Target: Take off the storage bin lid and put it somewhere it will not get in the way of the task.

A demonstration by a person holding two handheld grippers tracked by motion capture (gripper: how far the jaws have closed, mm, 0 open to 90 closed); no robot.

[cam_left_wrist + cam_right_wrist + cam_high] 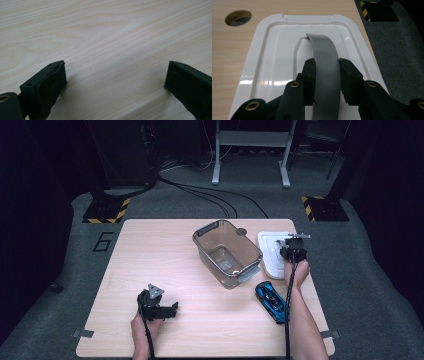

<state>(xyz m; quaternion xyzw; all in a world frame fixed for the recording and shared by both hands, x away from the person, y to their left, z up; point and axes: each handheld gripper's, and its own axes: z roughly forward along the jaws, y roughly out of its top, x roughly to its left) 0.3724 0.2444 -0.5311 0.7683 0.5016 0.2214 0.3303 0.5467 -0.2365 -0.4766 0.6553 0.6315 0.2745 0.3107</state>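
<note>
Your right gripper (327,75) was clamped on the grey handle (324,60) of the white lid (272,252), which lay flat on the surface (150,260) just right of the clear bin (227,252). Your left gripper (115,82) hung open over bare wood. The handle could have slid between the pads, tilting the lid against the bin rim.

In the right gripper view the white lid (274,60) runs off the bottom edge, and the grey handle (325,75) is covered at both flanks by the black pads – its near end drops out of frame. The left gripper's (115,80) jaws are cut by the lower edge. In the high view the toy car's (271,301) details are too small to tell.
</note>
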